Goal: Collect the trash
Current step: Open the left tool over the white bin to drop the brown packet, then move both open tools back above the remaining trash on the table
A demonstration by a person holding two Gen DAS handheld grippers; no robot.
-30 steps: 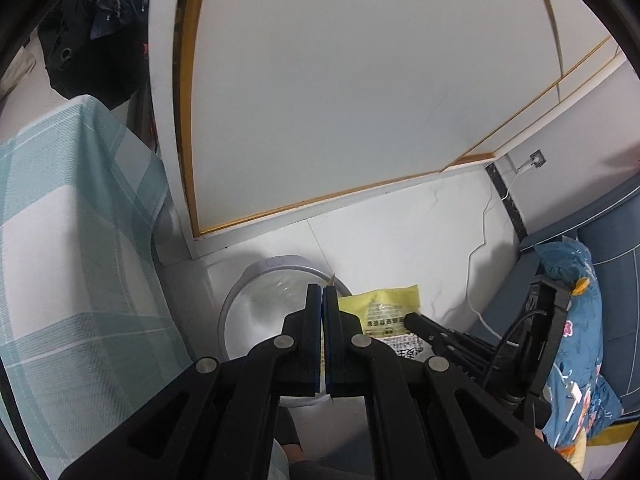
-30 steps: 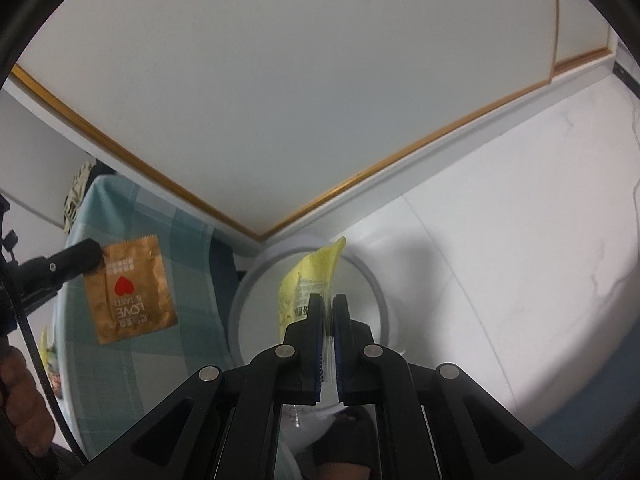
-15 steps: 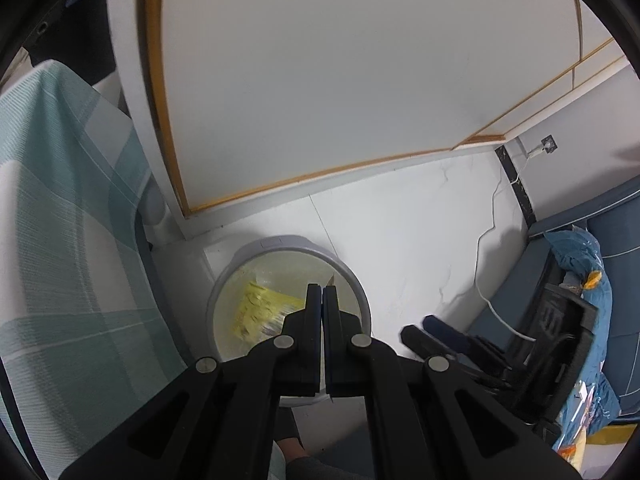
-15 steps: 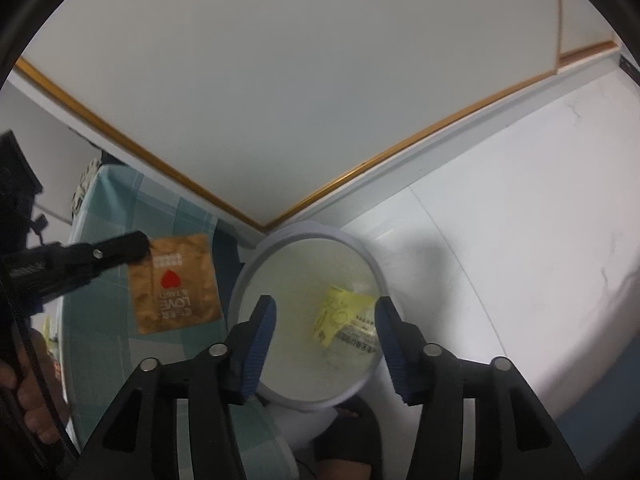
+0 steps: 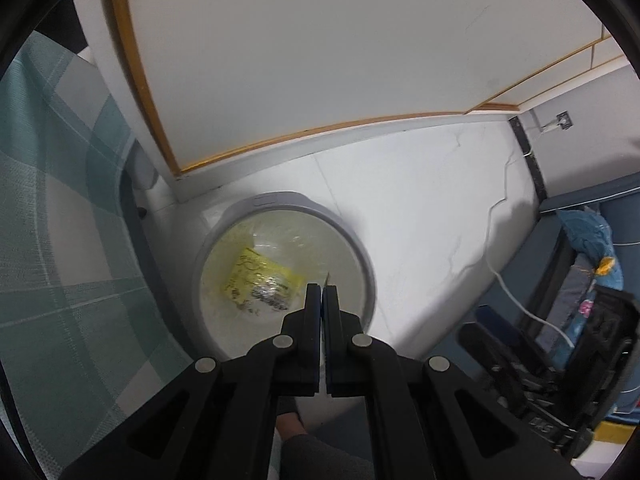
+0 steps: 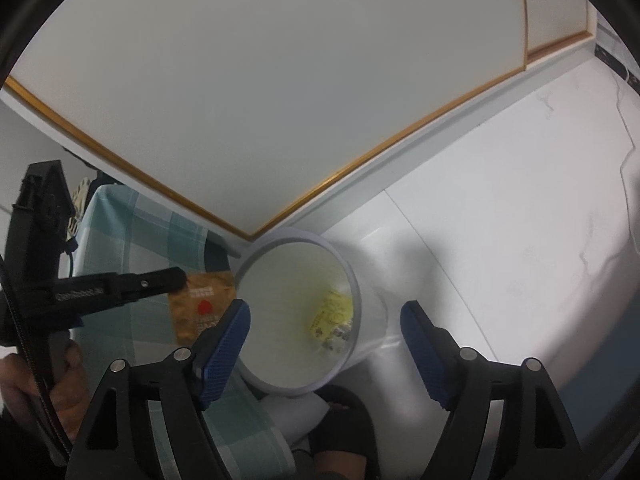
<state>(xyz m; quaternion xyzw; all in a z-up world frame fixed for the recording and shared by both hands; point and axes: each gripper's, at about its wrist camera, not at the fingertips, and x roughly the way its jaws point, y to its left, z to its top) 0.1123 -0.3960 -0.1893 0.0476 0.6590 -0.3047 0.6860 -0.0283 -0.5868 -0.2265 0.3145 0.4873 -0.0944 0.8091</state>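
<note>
A round white trash bin [image 5: 362, 248] [image 6: 356, 300] with a clear liner stands on the floor. A yellow wrapper [image 5: 260, 282] [image 6: 332, 314] lies inside it. My left gripper [image 5: 322, 290] is shut on an orange packet with a red heart [image 6: 200, 304], seen edge-on in its own view, and holds it just left of the bin rim. In the right wrist view the left gripper [image 6: 182, 278] shows at the left. My right gripper [image 6: 326, 318] is open and empty above the bin.
A table with a teal checked cloth [image 5: 60, 240] [image 6: 132, 240] stands left of the bin. A white wall panel with gold trim [image 5: 320, 60] rises behind. A white cable [image 5: 516, 292] and blue bags [image 5: 588, 240] lie at the right. A foot in a black slipper [image 6: 344, 436] is below the bin.
My right gripper opened and dropped the yellow wrapper into the bin. My left gripper moved with the orange packet toward the bin rim.
</note>
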